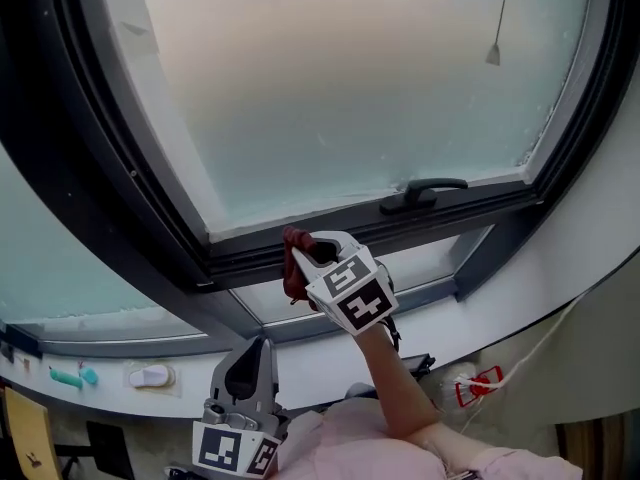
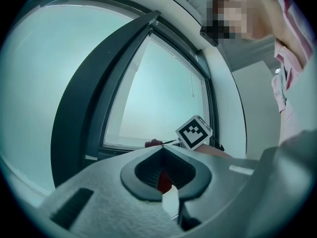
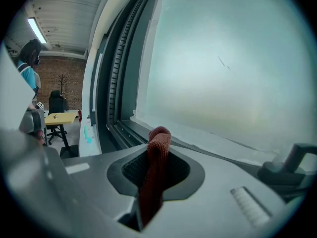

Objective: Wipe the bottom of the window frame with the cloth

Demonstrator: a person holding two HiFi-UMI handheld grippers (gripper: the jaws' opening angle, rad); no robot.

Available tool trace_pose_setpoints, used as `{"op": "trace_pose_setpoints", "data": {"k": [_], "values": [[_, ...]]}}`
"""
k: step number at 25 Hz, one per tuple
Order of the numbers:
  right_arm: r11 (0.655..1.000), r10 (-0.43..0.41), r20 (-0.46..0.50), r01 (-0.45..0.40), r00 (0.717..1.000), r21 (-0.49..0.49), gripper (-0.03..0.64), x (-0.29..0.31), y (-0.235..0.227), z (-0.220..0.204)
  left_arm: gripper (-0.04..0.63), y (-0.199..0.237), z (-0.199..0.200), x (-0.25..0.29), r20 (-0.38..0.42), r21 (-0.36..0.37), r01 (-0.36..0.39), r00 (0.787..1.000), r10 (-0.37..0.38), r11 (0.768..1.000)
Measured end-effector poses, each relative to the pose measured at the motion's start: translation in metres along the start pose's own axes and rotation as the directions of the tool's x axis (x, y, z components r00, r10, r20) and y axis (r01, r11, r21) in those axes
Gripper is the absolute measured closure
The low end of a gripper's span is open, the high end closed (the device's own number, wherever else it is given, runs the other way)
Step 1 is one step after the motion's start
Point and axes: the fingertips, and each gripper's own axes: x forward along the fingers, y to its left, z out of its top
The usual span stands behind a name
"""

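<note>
The right gripper (image 1: 305, 251) pinches the red cloth (image 3: 156, 157), whose folded loop pokes past its fingertips at the bottom of the window frame (image 1: 420, 226). The cloth may snag on the rail and slip free. The left gripper (image 1: 255, 353), fingers pressed together on nothing, hangs below

Cloth (image 1: 294, 271) mostly hidden behind right claw (image 1: 300, 256) in head view; in right gripper view its lower end drops out of sight between the jaws. Red patch (image 2: 164, 180) behind left claw (image 2: 162, 198) unidentifiable. Sill items (image 1: 150, 375) too small to name. Window frame (image 1: 120, 163) top cut off.
</note>
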Motion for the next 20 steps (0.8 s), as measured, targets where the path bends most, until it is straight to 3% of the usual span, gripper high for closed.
{"op": "trace_pose_setpoints", "data": {"k": [20], "values": [[0.999,-0.036,0.01,0.035,0.999,0.031,0.558,-0.025,-0.034,-0.013,0.595,-0.02,-0.001,0.011,-0.002,-0.002,0.024,1.0,-0.024,1.0]]}}
